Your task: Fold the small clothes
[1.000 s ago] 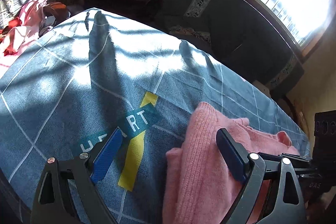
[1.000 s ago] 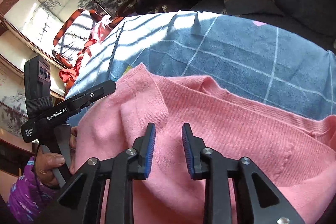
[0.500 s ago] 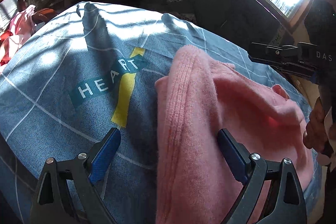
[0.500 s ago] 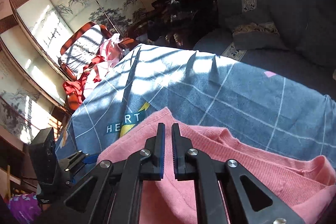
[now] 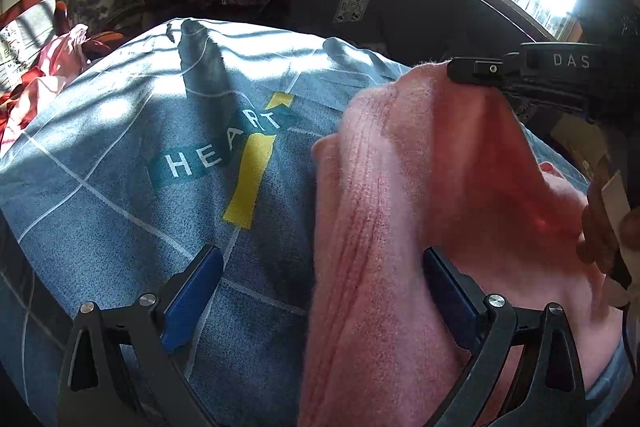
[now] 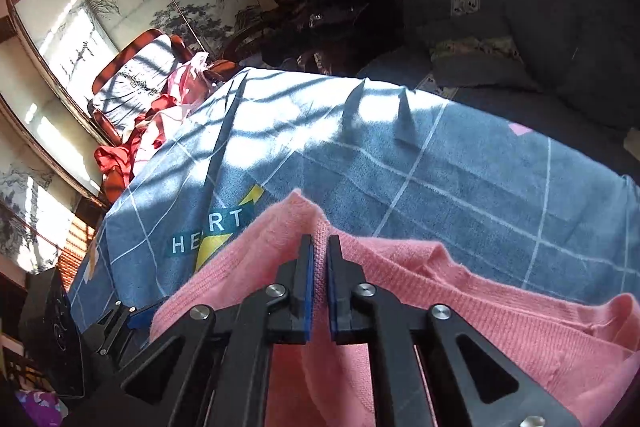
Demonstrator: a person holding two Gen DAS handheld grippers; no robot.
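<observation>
Pink sweater [image 5: 400, 227] is lower right on the blue bedspread [image 5: 120, 147], fold barely begun. The right hand-held gripper [image 6: 319, 259] pinches its raised edge; the left hand-held gripper [image 5: 320, 291] gapes wide, gripping nothing. Most folding looks left.

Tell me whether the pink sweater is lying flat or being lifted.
Being lifted. The right claw is shut on a fold of the pink sweater, raising it off the blue sheet; the left claw is open.

Sweater [image 6: 460, 307] on blanket [image 6: 440, 163]
</observation>
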